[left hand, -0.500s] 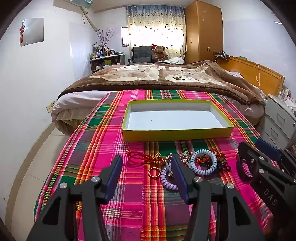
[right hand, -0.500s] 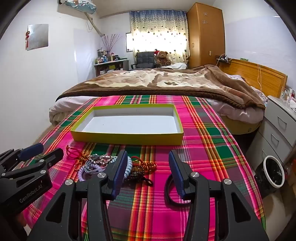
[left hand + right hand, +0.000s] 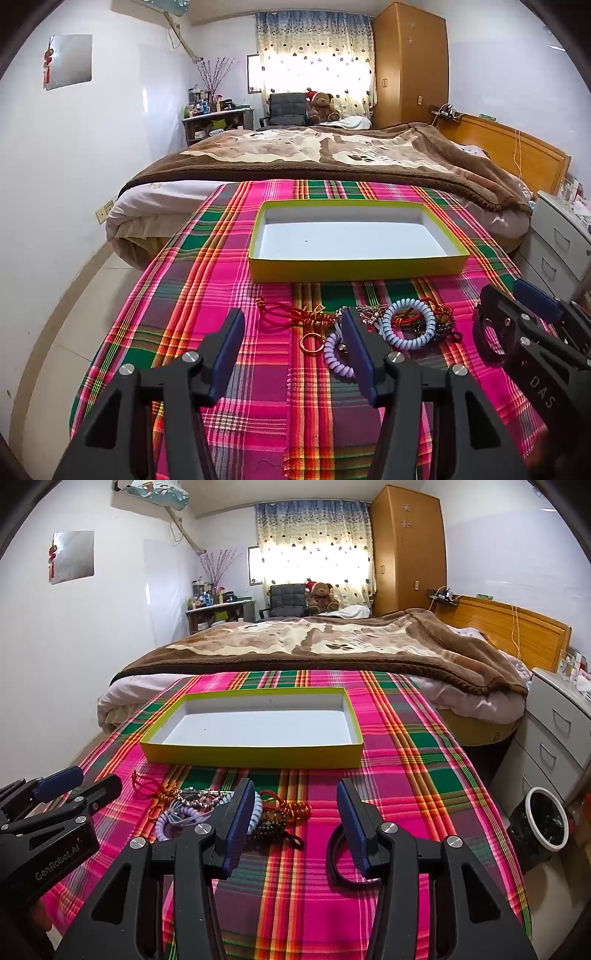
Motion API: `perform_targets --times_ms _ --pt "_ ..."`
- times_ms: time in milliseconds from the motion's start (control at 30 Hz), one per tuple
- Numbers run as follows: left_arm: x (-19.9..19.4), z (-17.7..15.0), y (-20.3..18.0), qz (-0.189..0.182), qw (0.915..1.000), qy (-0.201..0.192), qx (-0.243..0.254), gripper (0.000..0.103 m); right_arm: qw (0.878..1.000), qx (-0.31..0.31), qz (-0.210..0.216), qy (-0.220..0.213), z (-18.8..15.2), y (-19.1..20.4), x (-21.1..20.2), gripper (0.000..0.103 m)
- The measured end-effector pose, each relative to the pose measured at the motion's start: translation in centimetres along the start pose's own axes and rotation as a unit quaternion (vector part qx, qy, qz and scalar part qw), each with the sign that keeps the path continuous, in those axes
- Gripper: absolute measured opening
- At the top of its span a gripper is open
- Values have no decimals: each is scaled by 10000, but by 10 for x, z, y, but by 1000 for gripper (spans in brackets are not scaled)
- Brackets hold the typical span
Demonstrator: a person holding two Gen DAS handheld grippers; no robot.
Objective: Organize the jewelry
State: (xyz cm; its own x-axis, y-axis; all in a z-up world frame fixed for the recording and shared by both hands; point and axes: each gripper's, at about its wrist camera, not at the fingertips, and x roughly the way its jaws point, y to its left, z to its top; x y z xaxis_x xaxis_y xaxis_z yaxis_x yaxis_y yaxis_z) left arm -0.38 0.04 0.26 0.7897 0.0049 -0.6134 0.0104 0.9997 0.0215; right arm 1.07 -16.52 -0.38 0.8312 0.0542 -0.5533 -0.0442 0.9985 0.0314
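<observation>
Nothing is being held yet: the jewelry (image 3: 369, 325) is lying heaped on the desk (image 3: 207, 280) before the empty tray (image 3: 354, 267) (all still unsorted), while both grippers' (image 3: 291, 349) (image 3: 295, 819) fingers are being kept apart.

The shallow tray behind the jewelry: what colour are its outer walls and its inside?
The tray is yellow-green outside and white inside; the right wrist view shows it best.
</observation>
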Motion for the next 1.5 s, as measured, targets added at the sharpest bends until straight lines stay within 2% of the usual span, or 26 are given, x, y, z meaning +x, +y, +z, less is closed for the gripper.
perform_targets --times_ms 1500 --pt "0 -1 0 8 10000 19 -25 57 10000 37 4 -13 0 -5 -3 47"
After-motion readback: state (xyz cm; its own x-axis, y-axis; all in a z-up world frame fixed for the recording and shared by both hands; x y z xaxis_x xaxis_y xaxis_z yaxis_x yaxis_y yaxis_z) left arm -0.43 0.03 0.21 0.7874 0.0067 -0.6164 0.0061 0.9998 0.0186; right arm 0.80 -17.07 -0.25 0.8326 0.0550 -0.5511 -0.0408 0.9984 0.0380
